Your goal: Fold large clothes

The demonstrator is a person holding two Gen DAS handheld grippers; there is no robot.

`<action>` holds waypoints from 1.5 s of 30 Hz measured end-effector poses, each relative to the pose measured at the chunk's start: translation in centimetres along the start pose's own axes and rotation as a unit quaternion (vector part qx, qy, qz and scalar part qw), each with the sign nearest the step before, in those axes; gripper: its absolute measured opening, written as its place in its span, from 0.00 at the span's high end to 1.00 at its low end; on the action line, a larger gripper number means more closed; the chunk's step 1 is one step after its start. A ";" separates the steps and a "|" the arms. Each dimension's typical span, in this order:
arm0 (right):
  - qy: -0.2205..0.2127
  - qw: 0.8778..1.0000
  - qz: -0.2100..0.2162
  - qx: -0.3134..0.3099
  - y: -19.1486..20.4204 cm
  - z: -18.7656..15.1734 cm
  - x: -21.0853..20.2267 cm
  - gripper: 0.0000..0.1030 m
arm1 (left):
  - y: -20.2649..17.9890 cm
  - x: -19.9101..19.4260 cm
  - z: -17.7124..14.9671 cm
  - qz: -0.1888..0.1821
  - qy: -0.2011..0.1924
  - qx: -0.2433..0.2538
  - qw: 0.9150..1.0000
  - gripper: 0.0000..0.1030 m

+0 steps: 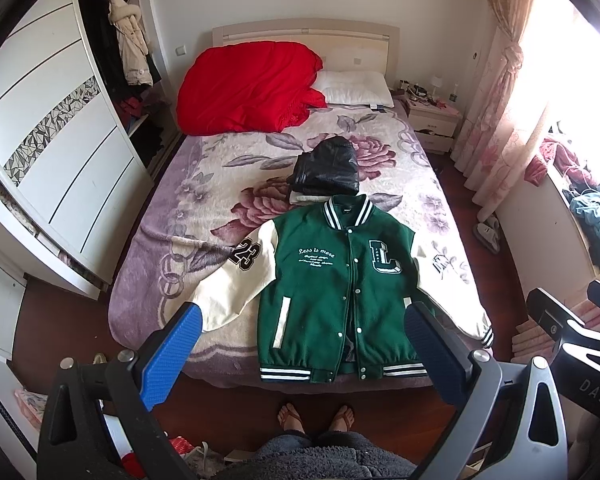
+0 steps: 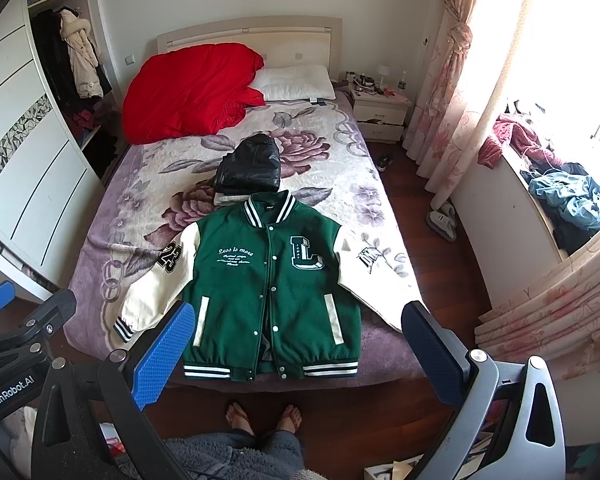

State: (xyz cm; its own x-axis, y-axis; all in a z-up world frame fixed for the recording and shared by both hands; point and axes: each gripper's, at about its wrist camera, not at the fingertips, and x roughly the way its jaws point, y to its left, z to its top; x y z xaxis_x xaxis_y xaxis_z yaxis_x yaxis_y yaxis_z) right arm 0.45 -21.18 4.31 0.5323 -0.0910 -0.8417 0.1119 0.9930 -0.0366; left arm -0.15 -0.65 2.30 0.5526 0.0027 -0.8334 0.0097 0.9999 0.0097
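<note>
Lying flat and face up near the foot of the bed, a green varsity jacket with cream sleeves is spread out with its snaps done up, collar pointing toward the headboard and striped hem just short of the mattress edge. Both sleeves angle outward and down; one carries a "23" patch, and the chest bears a large letter "L" beside small embroidered script. Just beyond the collar sits a folded stack of clothes topped by a black leather-look garment, touching or nearly touching the collar. Farther up the floral blanket lie a bunched red quilt and a white pillow, side by side against the headboard.

The left gripper hovers above the near edge of the bed with its blue-padded jaws spread wide and nothing between them; through the gap the jacket's lower half shows. The right gripper is likewise held apart from the cloth, jaws wide and empty, framing the hem and pockets. Each gripper appears at the edge of the other's view.

Below, the person's feet in flip-flops stand on the dark wood floor at the foot of the bed. A white wardrobe stands to the left, a nightstand and pink floral curtains to the right
</note>
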 end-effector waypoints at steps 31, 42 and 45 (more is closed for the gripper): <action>-0.014 1.000 0.002 -0.001 0.1 0.8 -1.5 0.00 | -0.5 -1.2 0.9 -0.007 -0.014 -0.004 1.000 0.00; -0.015 1.000 0.002 -0.001 0.1 0.6 -1.5 0.00 | -0.5 -1.4 0.8 -0.009 -0.014 -0.005 1.000 0.00; -0.016 1.000 0.002 -0.001 0.2 0.9 -1.7 0.00 | -0.5 -1.4 0.7 -0.009 -0.015 -0.005 1.000 0.00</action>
State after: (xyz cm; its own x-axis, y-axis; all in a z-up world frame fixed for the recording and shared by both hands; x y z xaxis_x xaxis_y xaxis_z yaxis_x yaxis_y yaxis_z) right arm 0.38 -20.90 6.21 0.5595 -0.0892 -0.8240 0.1082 0.9935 -0.0341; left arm -0.36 -1.19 3.88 0.5766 -0.0152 -0.8169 0.0114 0.9999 -0.0106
